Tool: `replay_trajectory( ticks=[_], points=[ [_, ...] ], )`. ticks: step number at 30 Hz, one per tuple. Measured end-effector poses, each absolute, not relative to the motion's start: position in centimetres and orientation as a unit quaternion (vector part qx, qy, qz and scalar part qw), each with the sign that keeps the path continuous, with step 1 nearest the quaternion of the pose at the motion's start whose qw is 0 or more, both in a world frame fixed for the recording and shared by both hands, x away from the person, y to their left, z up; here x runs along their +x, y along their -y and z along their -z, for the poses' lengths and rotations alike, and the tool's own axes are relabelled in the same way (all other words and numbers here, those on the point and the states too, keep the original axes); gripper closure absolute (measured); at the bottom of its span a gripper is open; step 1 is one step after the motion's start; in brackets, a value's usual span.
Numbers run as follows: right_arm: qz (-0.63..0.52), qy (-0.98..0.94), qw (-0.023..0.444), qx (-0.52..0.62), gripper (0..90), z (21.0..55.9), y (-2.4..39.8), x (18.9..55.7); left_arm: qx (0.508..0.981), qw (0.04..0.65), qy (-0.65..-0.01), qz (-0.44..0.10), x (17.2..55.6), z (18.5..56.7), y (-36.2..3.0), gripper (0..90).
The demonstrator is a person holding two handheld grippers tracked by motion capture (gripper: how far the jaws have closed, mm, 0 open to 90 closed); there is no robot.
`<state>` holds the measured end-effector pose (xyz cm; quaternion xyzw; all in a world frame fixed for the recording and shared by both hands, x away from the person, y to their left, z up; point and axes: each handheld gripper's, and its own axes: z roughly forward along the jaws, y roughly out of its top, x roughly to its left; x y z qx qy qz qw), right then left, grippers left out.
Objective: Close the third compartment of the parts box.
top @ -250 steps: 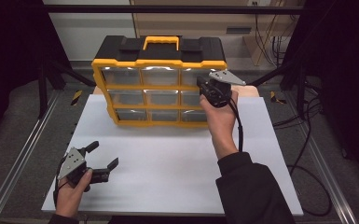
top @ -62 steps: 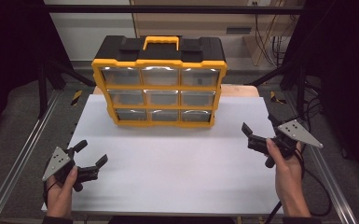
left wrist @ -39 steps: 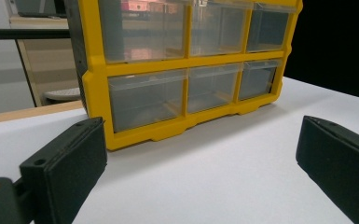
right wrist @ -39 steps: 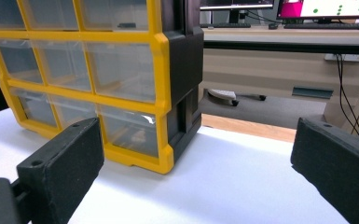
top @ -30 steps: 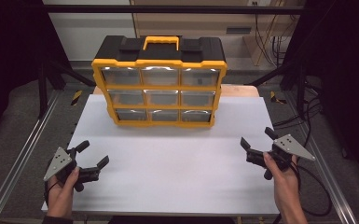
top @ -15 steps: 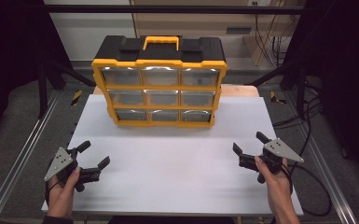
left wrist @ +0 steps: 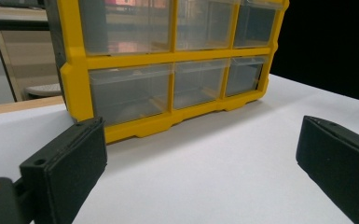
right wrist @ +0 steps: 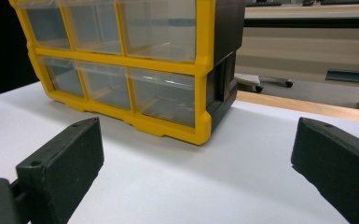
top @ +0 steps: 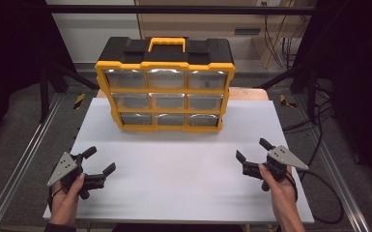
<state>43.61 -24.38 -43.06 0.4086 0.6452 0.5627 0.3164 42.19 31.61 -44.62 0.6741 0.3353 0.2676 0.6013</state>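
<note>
The yellow drawer organizer (top: 164,89) stands upright on the tabletop (top: 183,164), long axis left-right, drawers facing the person — left gripper (top: 100,164) and right gripper (top: 252,152) fingers open, empty.

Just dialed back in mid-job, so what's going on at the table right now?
A person holds a gripper in each hand at the near edge of the table. The left gripper and right gripper are both open and empty, apart from the organizer. The organizer stands upright at the far side, all drawers shut.
</note>
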Motion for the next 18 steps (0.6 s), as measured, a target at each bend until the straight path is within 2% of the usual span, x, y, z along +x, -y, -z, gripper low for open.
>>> replay_trajectory(
  ticks=[18],
  points=[
    [-0.576,-0.641,0.312,0.400,2.9,43.6,23.1,43.8,0.673,0.601,-0.335,-0.271,42.3,44.6,-31.1,1.6]
  ],
)
